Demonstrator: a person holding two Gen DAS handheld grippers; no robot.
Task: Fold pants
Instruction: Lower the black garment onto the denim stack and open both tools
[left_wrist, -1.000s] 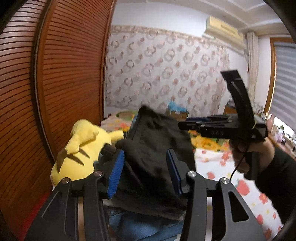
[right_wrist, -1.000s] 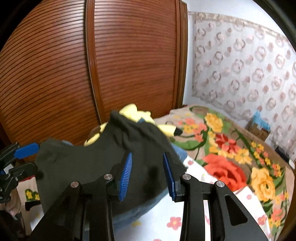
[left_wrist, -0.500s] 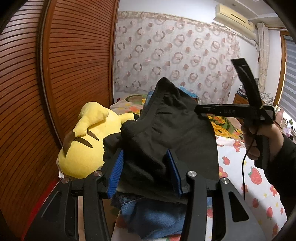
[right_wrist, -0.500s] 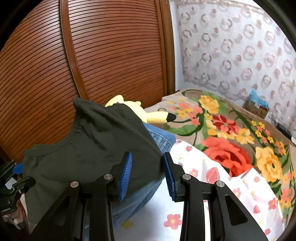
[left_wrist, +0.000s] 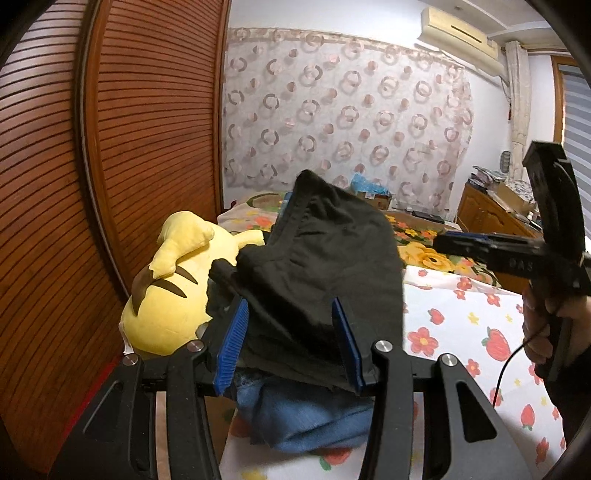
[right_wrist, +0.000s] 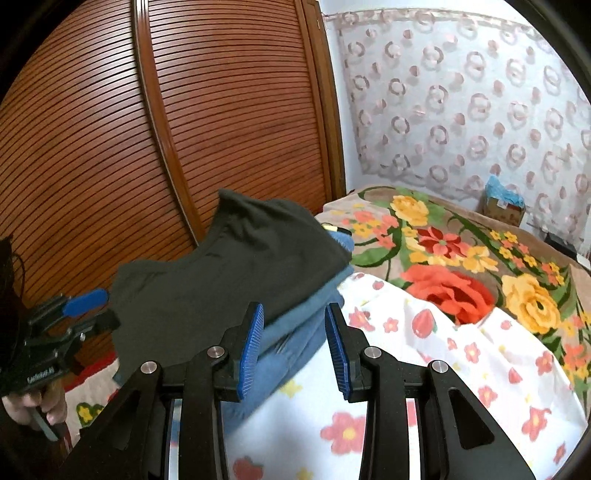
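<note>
Bedroom w/ floral bed sheet (right_wrist: 424, 373), slatted wood doors (left_wrist: 55, 184) at left. Folded black pants (left_wrist: 325, 266) sit on a blue jeans pile (left_wrist: 306, 421) beside yellow plush (left_wrist: 173, 295). Left gripper (left_wrist: 291, 345) jaws part-open, straddling the pants' near edge, grip unclear; right gripper (right_wrist: 293, 345) part-open, holding nothing.

Left gripper (left_wrist: 290, 350) aimed forward and down, jaws partly apart, with the black pants (left_wrist: 325, 266) bunched in the gap. Fabric reaches both blue pads (left_wrist: 232, 347), but I can't tell whether they actually pinch it. From the right wrist view, its fingertips sit at the pants' left edge and the left hand (right_wrist: 37, 402) is wrapped round the handle below. Right gripper (right_wrist: 293, 354) also pitched down, jaws parted, pads bare and gripping nothing, at the right edge of the pants. From the left wrist view it sits level, fingertips just off the pants' right edge and not touching. Right hand (left_wrist: 546, 325) is closed on the grip, dark sleeve (left_wrist: 569, 387) below it.
</note>
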